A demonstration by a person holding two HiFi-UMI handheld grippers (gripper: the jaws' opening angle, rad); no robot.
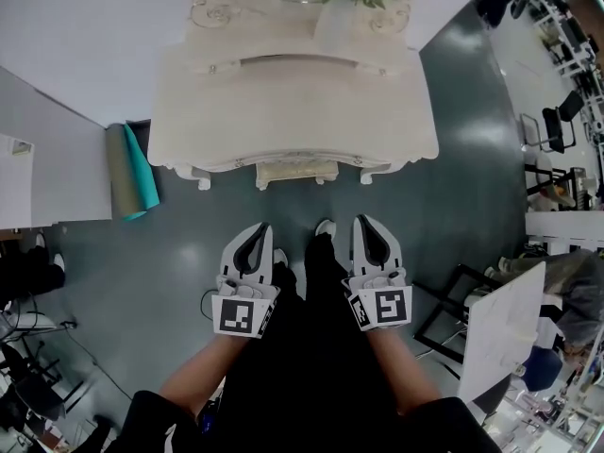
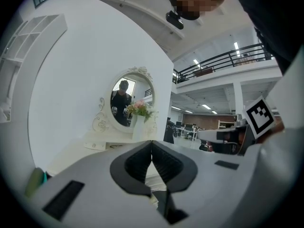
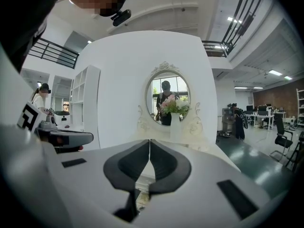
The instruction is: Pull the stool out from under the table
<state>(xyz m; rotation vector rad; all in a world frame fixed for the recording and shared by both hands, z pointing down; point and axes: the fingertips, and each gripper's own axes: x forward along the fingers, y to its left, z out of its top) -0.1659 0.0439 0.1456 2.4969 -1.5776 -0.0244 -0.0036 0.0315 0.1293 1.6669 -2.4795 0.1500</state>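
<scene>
The stool [image 1: 295, 172] is tucked under the cream dressing table [image 1: 283, 111]; only its pale front edge shows between the table's front legs. Both grippers are held side by side in front of the table, short of the stool and touching nothing. My left gripper [image 1: 258, 228] has its jaws shut with nothing between them, as the left gripper view [image 2: 152, 142] also shows. My right gripper [image 1: 364, 221] is likewise shut and empty [image 3: 150, 140]. Both point level at the table, whose oval mirror [image 3: 166, 99] and flower vase [image 3: 175, 126] stand ahead.
Rolled teal and olive mats [image 1: 132, 170] lean at the table's left corner against a white partition. A white board on a black frame [image 1: 498, 330] stands at the right, with black chairs [image 1: 545, 130] further back. The person's legs stand between the grippers on the dark floor.
</scene>
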